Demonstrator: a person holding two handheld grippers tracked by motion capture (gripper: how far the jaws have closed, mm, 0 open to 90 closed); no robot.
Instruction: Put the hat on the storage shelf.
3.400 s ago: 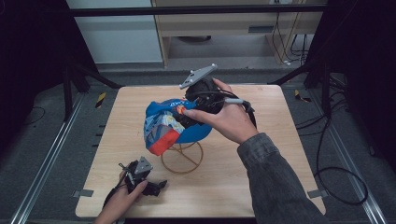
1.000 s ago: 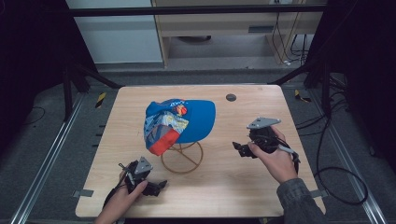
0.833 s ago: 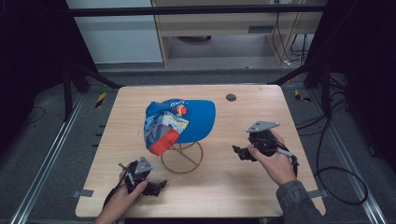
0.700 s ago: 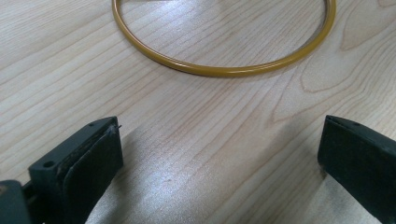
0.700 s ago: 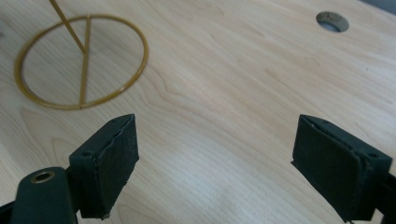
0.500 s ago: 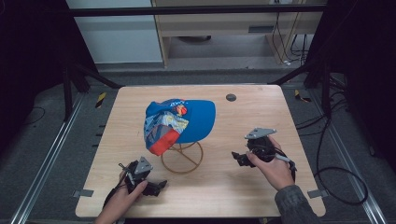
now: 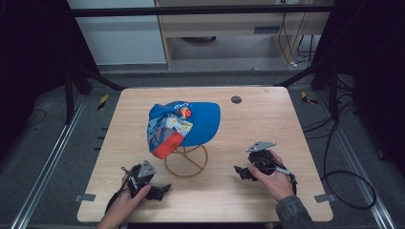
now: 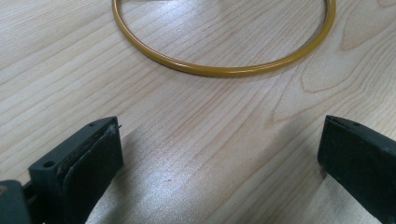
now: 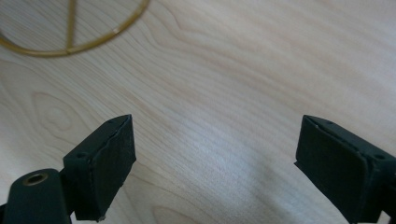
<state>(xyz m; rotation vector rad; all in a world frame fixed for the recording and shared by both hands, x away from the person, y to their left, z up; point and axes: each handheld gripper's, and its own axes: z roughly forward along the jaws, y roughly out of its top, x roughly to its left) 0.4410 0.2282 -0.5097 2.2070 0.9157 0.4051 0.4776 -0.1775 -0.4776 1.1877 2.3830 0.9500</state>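
Fingers [image 9: 100,161] apart; patterned blue cap [image 7: 184,125]

Your two handheld units are both chunky black bodies, left gripper [image 7: 160,191] and right gripper [image 7: 243,172], each topped with a grey three-cornered plate. Up close the jaws are flat black blocks with small screw holes. There's a dark cable trailing off the right one, and your right sleeve [image 7: 292,214] looks grey.

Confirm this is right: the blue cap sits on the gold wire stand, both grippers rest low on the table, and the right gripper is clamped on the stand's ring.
Not quite. The right gripper holds nothing: the right gripper view shows its jaws wide apart over bare table, the stand's ring well beyond. The rest holds.
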